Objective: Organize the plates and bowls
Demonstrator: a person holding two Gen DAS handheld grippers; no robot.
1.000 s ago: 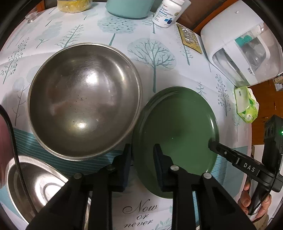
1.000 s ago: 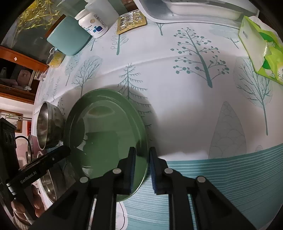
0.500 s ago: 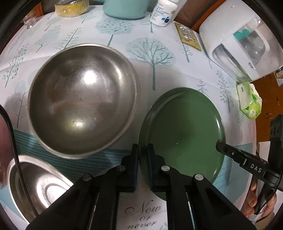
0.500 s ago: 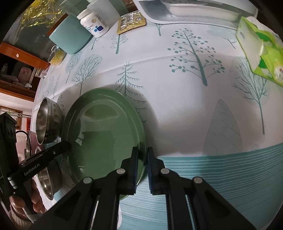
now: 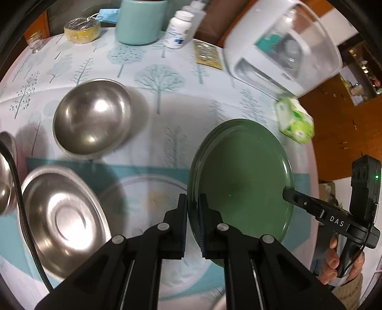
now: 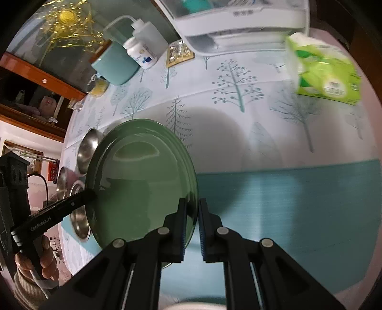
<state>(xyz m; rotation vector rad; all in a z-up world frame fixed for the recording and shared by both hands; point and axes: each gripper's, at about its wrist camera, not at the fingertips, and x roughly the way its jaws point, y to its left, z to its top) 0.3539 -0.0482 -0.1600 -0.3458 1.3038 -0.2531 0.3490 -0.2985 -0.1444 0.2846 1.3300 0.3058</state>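
Observation:
A dark green plate (image 5: 241, 181) hangs above the tree-print tablecloth, gripped at opposite rims. My left gripper (image 5: 192, 202) is shut on its left rim. My right gripper (image 6: 192, 214) is shut on the other rim; in the left wrist view its black finger (image 5: 300, 202) reaches in from the right. From the right wrist the plate (image 6: 140, 176) fills the lower left, with the left gripper's finger (image 6: 71, 202) at its far rim. Three steel bowls rest on the cloth: one round (image 5: 93, 116), one wide (image 5: 59, 219), one cut off at the left edge (image 5: 6, 171).
At the back stand a teal mug (image 5: 139, 21), a white pill bottle (image 5: 177, 31), a blister pack (image 5: 209, 54) and a white appliance (image 5: 281, 47). A green tissue pack (image 5: 294, 121) lies near the table's right edge. A person's hand (image 5: 334, 260) holds the right gripper.
Both grippers closed onto the plate's rims, then rose with it. The plate is now off the cloth and the bowls look smaller and farther below.

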